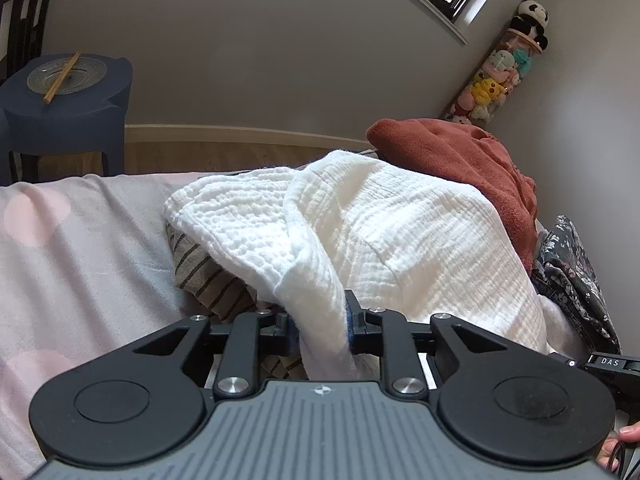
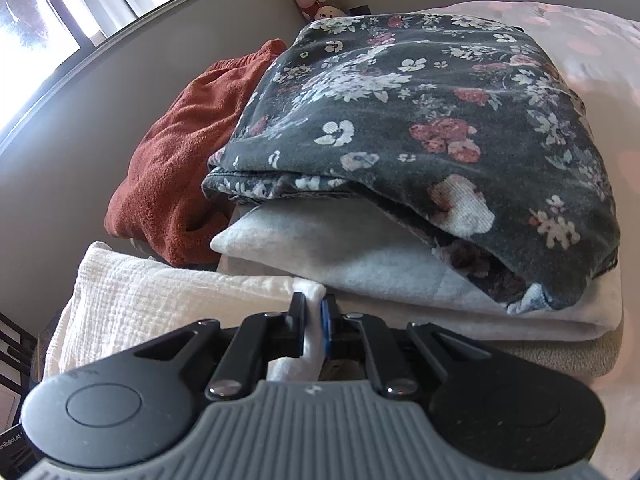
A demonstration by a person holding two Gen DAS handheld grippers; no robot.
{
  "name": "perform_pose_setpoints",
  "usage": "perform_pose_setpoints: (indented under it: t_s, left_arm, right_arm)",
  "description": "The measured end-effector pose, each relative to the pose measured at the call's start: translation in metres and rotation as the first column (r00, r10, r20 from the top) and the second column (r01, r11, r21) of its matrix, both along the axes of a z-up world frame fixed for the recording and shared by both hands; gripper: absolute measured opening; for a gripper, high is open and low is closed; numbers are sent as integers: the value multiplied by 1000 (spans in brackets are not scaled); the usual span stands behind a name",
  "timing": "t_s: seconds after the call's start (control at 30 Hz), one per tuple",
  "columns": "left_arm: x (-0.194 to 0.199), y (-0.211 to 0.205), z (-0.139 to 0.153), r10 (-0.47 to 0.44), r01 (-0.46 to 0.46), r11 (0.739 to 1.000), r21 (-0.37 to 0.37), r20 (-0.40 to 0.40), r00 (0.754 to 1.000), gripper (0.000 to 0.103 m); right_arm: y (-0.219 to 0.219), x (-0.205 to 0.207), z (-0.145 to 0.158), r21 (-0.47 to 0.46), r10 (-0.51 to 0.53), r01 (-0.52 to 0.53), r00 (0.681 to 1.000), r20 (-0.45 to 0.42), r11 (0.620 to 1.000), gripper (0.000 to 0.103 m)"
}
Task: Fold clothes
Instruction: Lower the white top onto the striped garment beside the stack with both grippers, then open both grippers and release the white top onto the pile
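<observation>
White crinkled muslin cloth [image 1: 360,220] is the piece in hand. It lies draped over a heap on the pink-spotted bedsheet [image 1: 80,240], covering a brown-striped garment [image 1: 204,276], with a rust fleece [image 1: 460,160] behind it.

Left gripper [image 1: 320,324]: a fold of the muslin hangs between the jaws, which stand apart; whether the pads press on it I cannot tell from this view.

Right gripper [image 2: 313,320]: jaws nearly together, pinching a corner of the same muslin [image 2: 160,292].

Step, as I judge it: pick-up of the muslin by two points, before spreading or the first fold. Not yet flat; folding proper not begun.

Next move calls for a firm left-hand hold, then both hands drawing apart to tension the edge and lifting it clear of the striped garment.

Finished stack in the right view: dark floral garment [image 2: 420,120] folded on top of a pale grey folded piece [image 2: 340,248].

Containers: clear tube [image 1: 508,64] in the corner, filled with plush toys, a panda on top. Glass plate [image 1: 66,74] on the blue stool [image 1: 80,116] holds only chopsticks [image 1: 62,77].
</observation>
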State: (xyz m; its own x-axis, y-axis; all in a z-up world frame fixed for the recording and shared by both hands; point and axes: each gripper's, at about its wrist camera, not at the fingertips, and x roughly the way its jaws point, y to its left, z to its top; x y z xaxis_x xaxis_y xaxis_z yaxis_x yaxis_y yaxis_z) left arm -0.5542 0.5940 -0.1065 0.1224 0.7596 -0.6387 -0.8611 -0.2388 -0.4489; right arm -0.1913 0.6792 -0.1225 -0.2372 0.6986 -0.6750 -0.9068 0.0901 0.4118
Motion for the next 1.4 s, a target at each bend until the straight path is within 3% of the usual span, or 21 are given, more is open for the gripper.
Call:
perform_pose_setpoints:
  t_s: [0.1,0.17,0.3,0.4,0.53,0.7,0.9,1.07,1.17,1.23,1.3,1.33,1.4]
  left_arm:
    - [-13,-5,9,-25,25,1000,-16,8,1000,29]
    - [-22,-8,17,-50,49,998,-42,-7,999,30]
    - [-29,-9,41,-111,102,991,-81,-112,987,32]
    - [-32,-2,61,-159,146,986,-83,-187,969,32]
    - [-20,27,80,-273,264,962,-70,-276,922,32]
    - [4,71,87,-426,424,902,-85,-341,838,32]
    - [27,116,62,-512,482,858,-175,-361,779,24]
    - [36,152,62,-551,514,832,-208,-408,728,24]
    - [35,172,65,-567,519,822,-236,-426,705,24]
    - [28,184,70,-558,506,828,-240,-427,711,24]
    - [21,195,76,-550,499,834,-236,-414,725,24]
    - [19,200,81,-553,502,833,-234,-403,729,25]
    - [18,210,89,-581,534,813,-234,-387,716,35]
  right_arm:
    - [-6,0,10,21,28,-29,998,52,999,20]
    - [-13,1,19,36,34,-38,993,112,999,21]
    - [-20,2,36,57,79,-87,988,135,995,22]
    - [-16,-7,51,63,145,-154,982,120,986,28]
    - [-4,-32,69,83,267,-278,956,120,957,34]
    - [24,-77,79,98,432,-449,888,158,888,52]
    - [72,-115,81,97,533,-548,834,144,831,53]
    - [107,-138,69,82,598,-607,794,112,791,65]
    - [121,-150,57,67,625,-632,774,103,772,66]
    - [131,-158,49,56,643,-649,760,96,759,65]
    - [128,-162,48,70,661,-668,743,101,741,54]
    - [124,-164,48,80,671,-678,734,105,730,39]
    - [117,-167,49,100,689,-698,716,113,709,32]
